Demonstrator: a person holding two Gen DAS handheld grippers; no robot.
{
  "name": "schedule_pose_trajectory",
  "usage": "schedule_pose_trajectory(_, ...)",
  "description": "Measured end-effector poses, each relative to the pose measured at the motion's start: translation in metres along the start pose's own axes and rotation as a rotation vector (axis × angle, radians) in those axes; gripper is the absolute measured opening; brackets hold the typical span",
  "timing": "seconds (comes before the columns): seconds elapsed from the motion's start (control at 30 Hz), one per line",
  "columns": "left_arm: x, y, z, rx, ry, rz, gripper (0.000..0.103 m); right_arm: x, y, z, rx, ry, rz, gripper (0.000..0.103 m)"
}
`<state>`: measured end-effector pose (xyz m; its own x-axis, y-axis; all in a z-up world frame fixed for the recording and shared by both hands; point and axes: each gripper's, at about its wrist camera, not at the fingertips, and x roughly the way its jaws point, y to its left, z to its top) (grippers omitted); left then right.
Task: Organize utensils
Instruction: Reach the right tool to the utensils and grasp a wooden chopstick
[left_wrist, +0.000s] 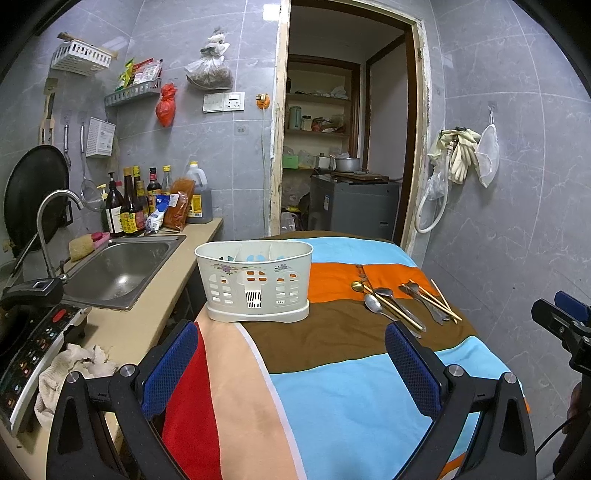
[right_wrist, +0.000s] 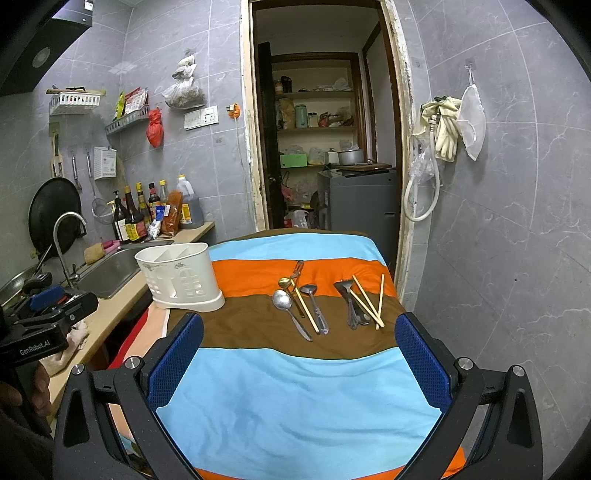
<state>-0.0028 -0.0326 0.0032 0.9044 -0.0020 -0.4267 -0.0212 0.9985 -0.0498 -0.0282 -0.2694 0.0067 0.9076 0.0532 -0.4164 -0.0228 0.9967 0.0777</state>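
Note:
A cream plastic utensil holder with divided compartments stands on the striped cloth; it also shows at the left in the right wrist view. To its right lie several utensils: spoons, forks and wooden chopsticks, also seen in the left wrist view. My left gripper is open and empty, hovering short of the holder. My right gripper is open and empty, just short of the utensils.
A striped cloth covers the table. A counter with a steel sink, tap, sauce bottles and an induction cooker runs along the left. A doorway opens behind the table; the tiled wall is close on the right.

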Motion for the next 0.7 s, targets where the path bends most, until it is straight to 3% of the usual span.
schedule_pose_trajectory(0.3, 0.013, 0.0, 0.007, 0.011, -0.007, -0.022, 0.102, 0.015, -0.005, 0.006, -0.005, -0.012, -0.009, 0.102)
schedule_pose_trajectory(0.7, 0.074, -0.039, 0.032, 0.027, -0.002, -0.036, 0.102, 0.074, -0.066, 0.038, -0.006, -0.022, -0.047, 0.102)
